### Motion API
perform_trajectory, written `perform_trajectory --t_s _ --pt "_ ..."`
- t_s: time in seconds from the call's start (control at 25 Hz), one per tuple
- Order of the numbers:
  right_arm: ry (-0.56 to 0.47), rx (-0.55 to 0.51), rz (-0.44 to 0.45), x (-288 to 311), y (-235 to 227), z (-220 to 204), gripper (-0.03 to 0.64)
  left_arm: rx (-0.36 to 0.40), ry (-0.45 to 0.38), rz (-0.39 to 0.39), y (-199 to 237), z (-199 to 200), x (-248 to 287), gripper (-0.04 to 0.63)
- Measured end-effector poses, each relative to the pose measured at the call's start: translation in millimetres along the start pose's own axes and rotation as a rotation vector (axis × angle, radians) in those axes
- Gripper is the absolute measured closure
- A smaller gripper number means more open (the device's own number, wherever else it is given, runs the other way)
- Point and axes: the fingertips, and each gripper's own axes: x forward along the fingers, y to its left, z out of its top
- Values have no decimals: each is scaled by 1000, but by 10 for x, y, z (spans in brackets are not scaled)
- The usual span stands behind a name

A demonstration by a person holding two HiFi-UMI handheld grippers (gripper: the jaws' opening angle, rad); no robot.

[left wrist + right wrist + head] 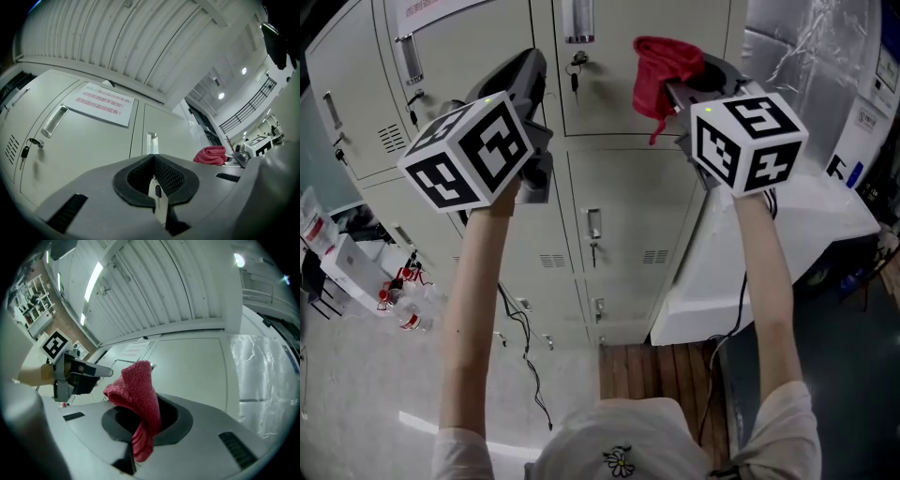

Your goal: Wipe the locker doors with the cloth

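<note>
Right tool point(140, 427) clamped on red cloth point(138, 390), near locker doors point(619, 206); left tool point(154, 180) closed, empty.

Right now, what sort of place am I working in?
Likely a locker room or staff area in an industrial building: a bank of grey metal lockers, keys hanging in their locks, a printed notice on one door.

Both handheld rigs look the same. Left gripper point(153, 161) and right gripper point(143, 420): smooth grey plastic shells, black textured pads point(174, 177) ringing jaw mouth, black ribbed slots on top. Each has white cube with black square markers, left cube point(469, 155), right cube point(748, 141). Thin black cable point(741, 305) beside right forearm. Person in pale short sleeves point(461, 455), small daisy print point(619, 459) on white fabric.
</note>
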Motion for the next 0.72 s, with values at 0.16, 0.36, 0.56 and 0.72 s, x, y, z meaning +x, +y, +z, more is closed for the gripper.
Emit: perform_trajectory --t_s 0.16,0.36,0.56,0.72 --pt "-35 6 103 199 569 89 588 11 4 9 28 16 -41 580" --pt "-41 10 150 510 1057 115 588 14 -1 38 154 34 -126 579" --pt "38 -39 114 833 1256 -69 588 35 8 67 282 42 -197 578" --pt "109 -67 71 1008 1243 -301 588 43 4 87 376 61 -237 580"
